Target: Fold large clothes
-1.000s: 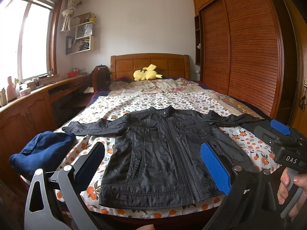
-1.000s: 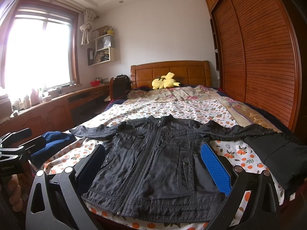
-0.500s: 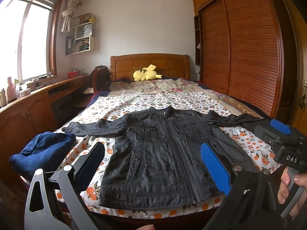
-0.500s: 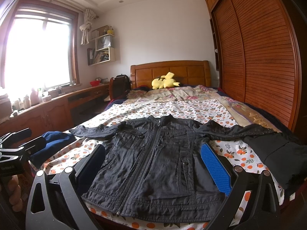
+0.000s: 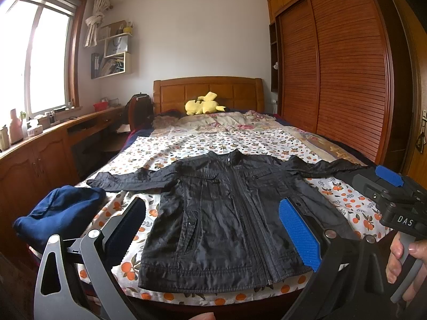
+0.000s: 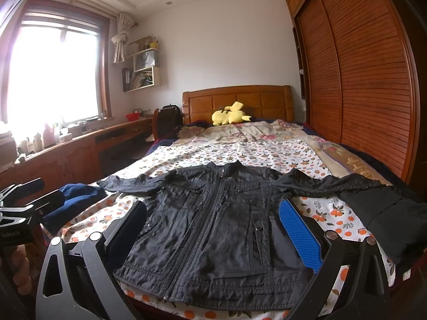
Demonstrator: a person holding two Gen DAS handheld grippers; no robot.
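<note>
I see the bed filling both views, its orange-print sheet running up to the wooden headboard. The wardrobe stands along the right side. The jacket lies flat and face up at the foot of the bed, zipped, collar toward the headboard, hem at the near edge, both sleeves spread out sideways. A blue garment sits bunched at the bed's left corner, near the left sleeve. A black cloth lies over the right edge, by the right sleeve end.

My left gripper hangs level above the hem, aimed up the bed, fingers wide apart, holding nothing. My right gripper hangs the same way, fingers spread, empty. A hand wraps the right gripper's handle at the left view's edge.
</note>
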